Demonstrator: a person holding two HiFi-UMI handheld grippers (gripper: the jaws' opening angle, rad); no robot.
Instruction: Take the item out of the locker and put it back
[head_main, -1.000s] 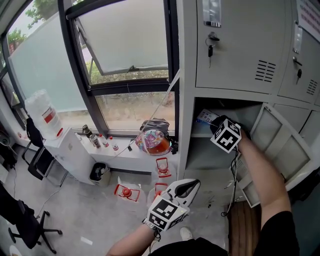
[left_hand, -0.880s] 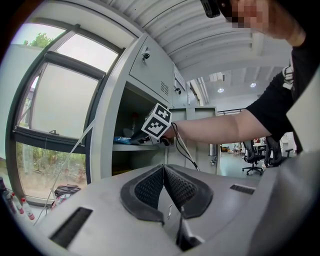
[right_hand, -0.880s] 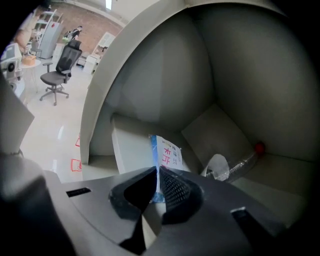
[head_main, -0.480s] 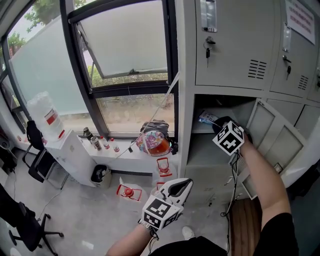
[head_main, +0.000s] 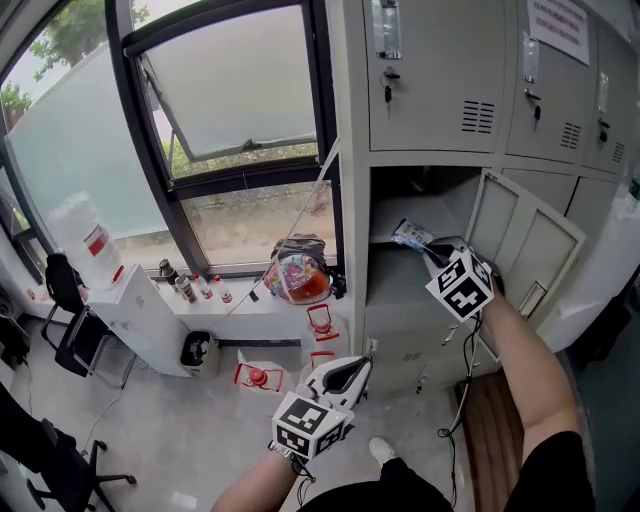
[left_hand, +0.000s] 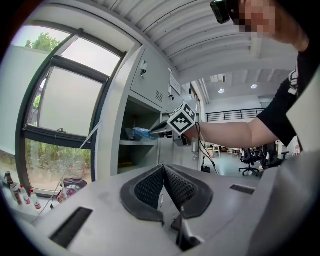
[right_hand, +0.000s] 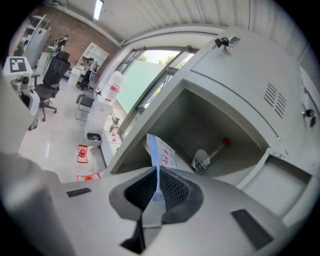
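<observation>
Blue-and-white packet (head_main: 412, 235) sits at the mouth of the open compartment of the grey locker (head_main: 430, 90), over the front of its shelf. Whether it touches the shelf cannot be told. The right gripper (head_main: 432, 250) grasps it. In the right gripper view the ribbed pads are closed on the packet's (right_hand: 160, 152) lower edge, and the thin pouch stands up edge-on from between them, red print showing on its white face. The right gripper (right_hand: 157, 182) points into the compartment, tilted a little downward. Deeper inside lies a clear scoop with a red-tipped handle (right_hand: 207, 156), apart from the packet. The compartment's door (head_main: 520, 245) hangs open to the right of the forearm.

The left gripper (head_main: 352, 372) is held low over the floor, well apart from the locker. In the left gripper view its pads meet at the tips with nothing between them (left_hand: 163, 172). That view also shows the packet (left_hand: 141, 133) in front of the shelf.

A window (head_main: 240, 110) stands left of the locker, with a colourful bag (head_main: 296, 275) on the ledge below it.
</observation>
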